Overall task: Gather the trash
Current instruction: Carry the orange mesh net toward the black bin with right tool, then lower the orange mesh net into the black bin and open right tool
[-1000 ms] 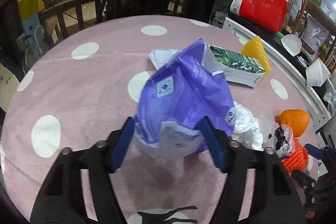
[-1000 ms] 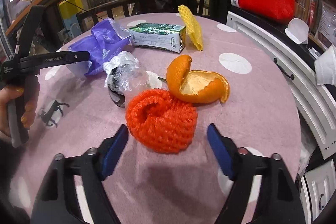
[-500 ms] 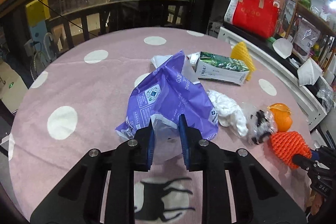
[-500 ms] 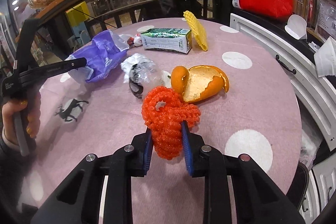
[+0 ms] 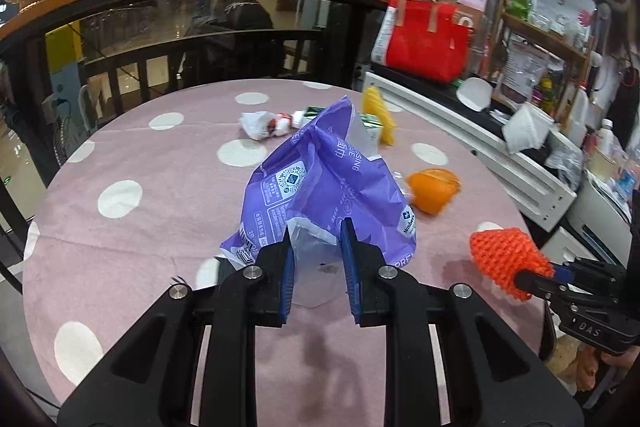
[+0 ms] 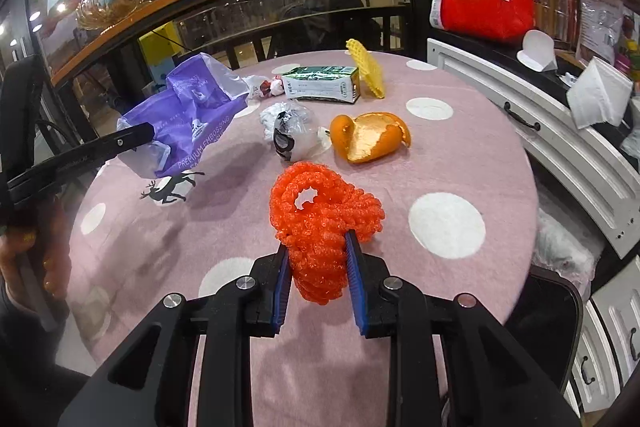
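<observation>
A crumpled purple plastic wrapper (image 5: 320, 187) hangs lifted off the pink dotted tablecloth (image 5: 152, 227), and my left gripper (image 5: 316, 247) is shut on its lower clear end. The right wrist view shows that wrapper (image 6: 188, 119) at the left, clamped by the left gripper's fingers (image 6: 132, 139). My right gripper (image 6: 316, 259) is shut on an orange foam fruit net (image 6: 320, 211), held above the cloth. In the left wrist view the net (image 5: 504, 259) sits at the right edge.
On the table lie an orange peel (image 6: 368, 139), a crumpled clear wrapper (image 6: 288, 127), a green carton (image 6: 324, 89), a yellow foam net (image 6: 368, 71) and a small white wrapper (image 5: 260, 123). White drawers (image 6: 560, 147) stand to the right, a dark railing behind.
Both grippers closed, the left on the purple wrapper and the right on the orange net. Both then rose and drew back from the table with their loads.
</observation>
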`<state>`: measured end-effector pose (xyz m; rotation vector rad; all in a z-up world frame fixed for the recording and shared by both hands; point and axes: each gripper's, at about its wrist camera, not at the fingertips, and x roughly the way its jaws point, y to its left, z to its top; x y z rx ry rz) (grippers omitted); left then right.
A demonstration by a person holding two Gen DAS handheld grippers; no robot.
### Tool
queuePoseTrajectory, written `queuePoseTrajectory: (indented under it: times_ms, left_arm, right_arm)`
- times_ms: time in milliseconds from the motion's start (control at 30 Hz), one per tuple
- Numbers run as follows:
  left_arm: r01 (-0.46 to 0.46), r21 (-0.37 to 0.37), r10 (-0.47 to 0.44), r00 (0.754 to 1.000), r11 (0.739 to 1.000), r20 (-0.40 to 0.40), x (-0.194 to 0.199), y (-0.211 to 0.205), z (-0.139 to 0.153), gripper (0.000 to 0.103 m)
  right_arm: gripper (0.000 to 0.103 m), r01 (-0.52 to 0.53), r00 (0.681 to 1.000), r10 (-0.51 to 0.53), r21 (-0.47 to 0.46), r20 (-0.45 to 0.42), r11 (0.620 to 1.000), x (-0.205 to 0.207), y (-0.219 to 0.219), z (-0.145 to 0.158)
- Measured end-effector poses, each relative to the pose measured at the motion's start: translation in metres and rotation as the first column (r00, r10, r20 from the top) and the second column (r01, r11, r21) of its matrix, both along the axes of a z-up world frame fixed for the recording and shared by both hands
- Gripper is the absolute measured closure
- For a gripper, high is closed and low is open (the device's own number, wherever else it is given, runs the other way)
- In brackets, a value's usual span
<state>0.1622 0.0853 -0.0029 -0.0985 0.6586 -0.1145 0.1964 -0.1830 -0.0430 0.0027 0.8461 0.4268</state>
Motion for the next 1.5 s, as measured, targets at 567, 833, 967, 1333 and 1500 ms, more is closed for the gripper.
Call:
queuePoseTrajectory:
  times_ms: [567, 833, 967, 1333, 1500]
  left_arm:
    - [0.251, -0.009, -0.251, 0.968, 0.968, -0.001, -0.039, -0.110, 0.001, 0.081]
    - [0.368, -0.006, -0.368, 0.930, 0.930, -0.014, -0.048, -0.172, -0.003, 0.081]
    - [0.414, -0.008, -0.414, 0.910, 0.910, -0.027, -0.051, -0.199, -0.007, 0.081]
    - [0.506, 0.006, -0.505, 0.861, 0.862, -0.054, -0.058, -0.253, -0.016, 0.081]
    - [0.541, 0.000, -0.539, 0.837, 0.841, -0.092, -0.058, -0.275, -0.027, 0.081]
  right_arm:
    - [0.078, 0.207, 0.978, -0.207, -0.019, 0.013, 0.978, -0.057, -0.089, 0.004]
    - [0.078, 0.355, 0.934, -0.357, -0.069, -0.028, 0.932, -0.067, -0.144, -0.017]
    - [0.078, 0.418, 0.902, -0.424, -0.086, -0.077, 0.904, -0.064, -0.171, -0.036]
    - [0.078, 0.487, 0.843, -0.491, -0.073, -0.220, 0.870, -0.057, -0.211, -0.085]
    - [0.077, 0.511, 0.803, -0.513, -0.090, -0.305, 0.855, -0.051, -0.227, -0.117]
